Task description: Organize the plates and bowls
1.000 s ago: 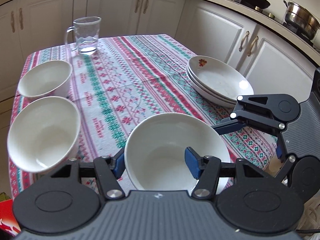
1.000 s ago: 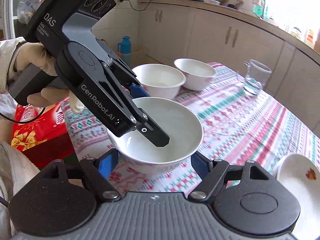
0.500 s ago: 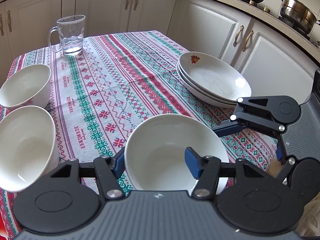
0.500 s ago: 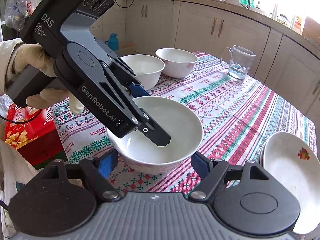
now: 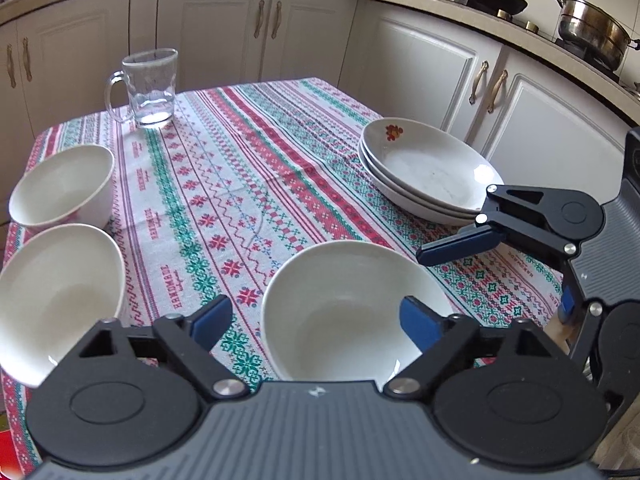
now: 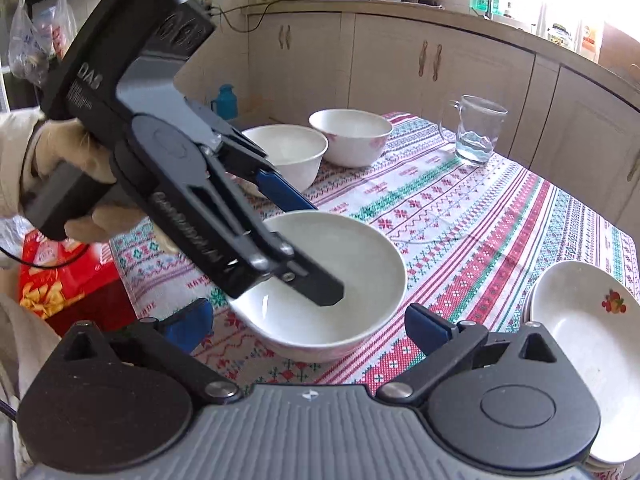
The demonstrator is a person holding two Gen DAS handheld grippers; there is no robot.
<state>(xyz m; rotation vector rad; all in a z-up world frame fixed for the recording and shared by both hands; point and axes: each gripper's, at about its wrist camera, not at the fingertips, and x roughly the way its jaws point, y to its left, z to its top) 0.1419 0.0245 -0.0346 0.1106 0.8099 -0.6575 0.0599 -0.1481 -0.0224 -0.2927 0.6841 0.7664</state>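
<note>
Fingers of the left gripper (image 5: 316, 318) stood apart astride the near rim of a plain white ceramic bowl (image 5: 352, 308), one blue pad inside it and one outside, the bowl resting on the red-and-green patterned tablecloth (image 5: 248, 184). The right gripper (image 6: 308, 322) hung open just beside the same bowl, gripping nothing. Two more white bowls (image 5: 60, 188) sat at the table's left edge, well apart from a stack of shallow white plates (image 5: 428, 172) and a clear glass mug (image 5: 150, 88).
</note>
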